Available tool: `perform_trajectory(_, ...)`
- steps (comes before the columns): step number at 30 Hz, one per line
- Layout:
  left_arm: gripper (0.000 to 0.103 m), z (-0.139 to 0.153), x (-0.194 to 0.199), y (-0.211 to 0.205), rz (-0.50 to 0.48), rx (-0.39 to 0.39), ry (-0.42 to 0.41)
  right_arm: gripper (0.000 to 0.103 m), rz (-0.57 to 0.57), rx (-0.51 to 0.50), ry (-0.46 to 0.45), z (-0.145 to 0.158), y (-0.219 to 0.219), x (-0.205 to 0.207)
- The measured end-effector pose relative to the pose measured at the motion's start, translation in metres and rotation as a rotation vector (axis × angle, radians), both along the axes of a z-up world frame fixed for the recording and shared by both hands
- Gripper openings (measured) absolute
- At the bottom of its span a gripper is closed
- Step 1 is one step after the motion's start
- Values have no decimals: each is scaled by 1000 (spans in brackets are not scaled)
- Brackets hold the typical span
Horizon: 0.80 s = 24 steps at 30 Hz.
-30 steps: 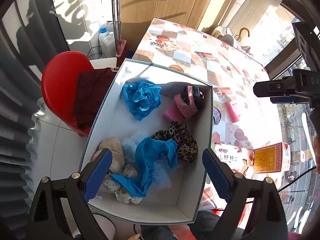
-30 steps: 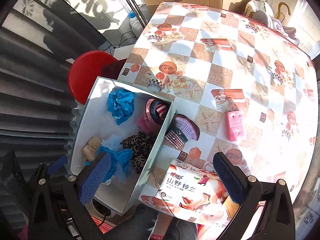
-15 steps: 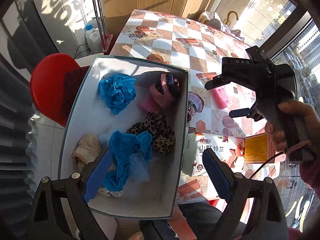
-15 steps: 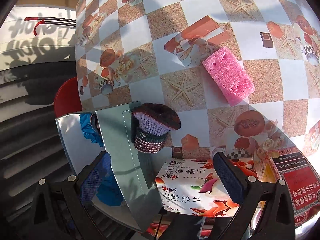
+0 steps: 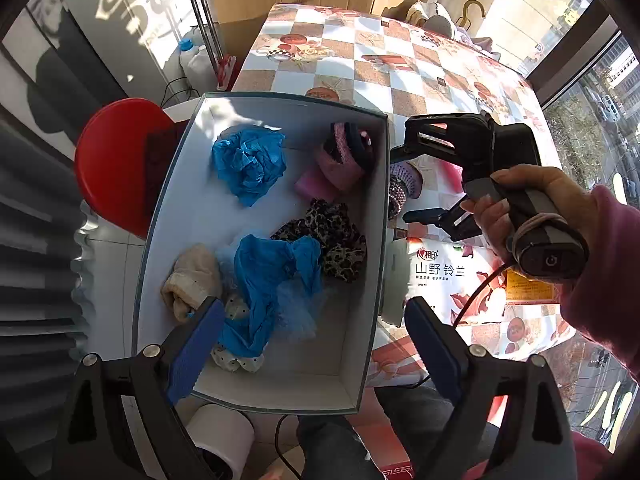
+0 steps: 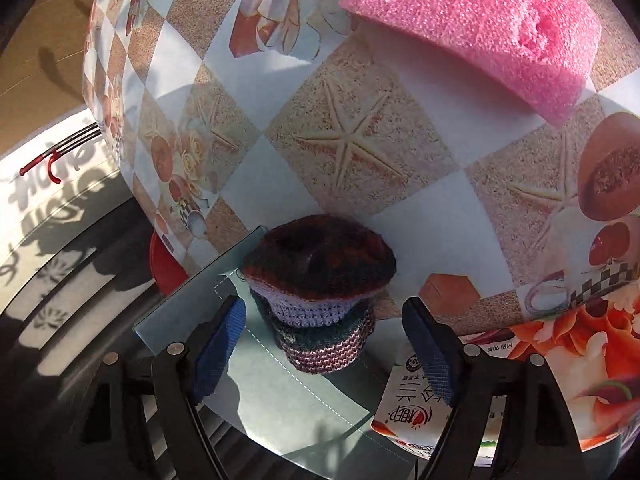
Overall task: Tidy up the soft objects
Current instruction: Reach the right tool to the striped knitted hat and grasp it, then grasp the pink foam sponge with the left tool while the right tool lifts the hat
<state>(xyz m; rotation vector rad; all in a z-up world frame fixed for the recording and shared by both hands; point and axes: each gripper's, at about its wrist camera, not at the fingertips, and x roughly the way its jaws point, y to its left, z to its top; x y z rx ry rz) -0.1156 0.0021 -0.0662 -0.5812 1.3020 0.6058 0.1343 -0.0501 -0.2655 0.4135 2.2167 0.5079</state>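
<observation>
A white box (image 5: 362, 312) holds several soft things: a crumpled blue cloth (image 5: 250, 162), a pink knitted shoe (image 5: 344, 152), a leopard cloth (image 5: 328, 238), a blue stocking (image 5: 272, 276) and a beige sock (image 5: 192, 278). A second knitted shoe (image 6: 320, 292) lies on the table against the box's outer wall (image 6: 256, 344); it also shows in the left wrist view (image 5: 402, 186). My right gripper (image 6: 324, 344) is open, its jaws either side of this shoe, just short of it. A pink sponge (image 6: 480, 28) lies beyond. My left gripper (image 5: 312, 344) is open and empty above the box's near end.
A tissue box (image 5: 448, 276) lies on the checkered tablecloth (image 5: 400, 64) right of the white box; it also shows in the right wrist view (image 6: 416, 408). A red stool (image 5: 108, 160) stands left of the table. A white roll (image 5: 224, 436) sits below the box.
My right gripper has come down close to the knitted shoe beside the box, which now lies between its open jaws. My left gripper has stayed over the box, shifting slightly.
</observation>
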Motion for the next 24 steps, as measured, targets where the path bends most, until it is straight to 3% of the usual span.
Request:
perform_trajectory(4, 93, 2, 4, -2, -23, 9, 4, 38, 27, 8, -5, 2, 1, -3)
perform_trajectory(7, 93, 4, 8, -2, -36, 14, -6, 38, 49, 44, -67, 20, -3, 5)
perform_trajectory(11, 93, 6, 18, 2, -48, 1, -30, 38, 64, 129, -188, 66, -20, 23)
perform_trajectory(19, 93, 8, 81, 9, -91, -83, -104, 38, -136, 298, -269, 155, -99, 50)
perform_trajectory(24, 93, -16, 146, 2, -121, -143, -98, 38, -221, 316, -342, 194, -147, 58)
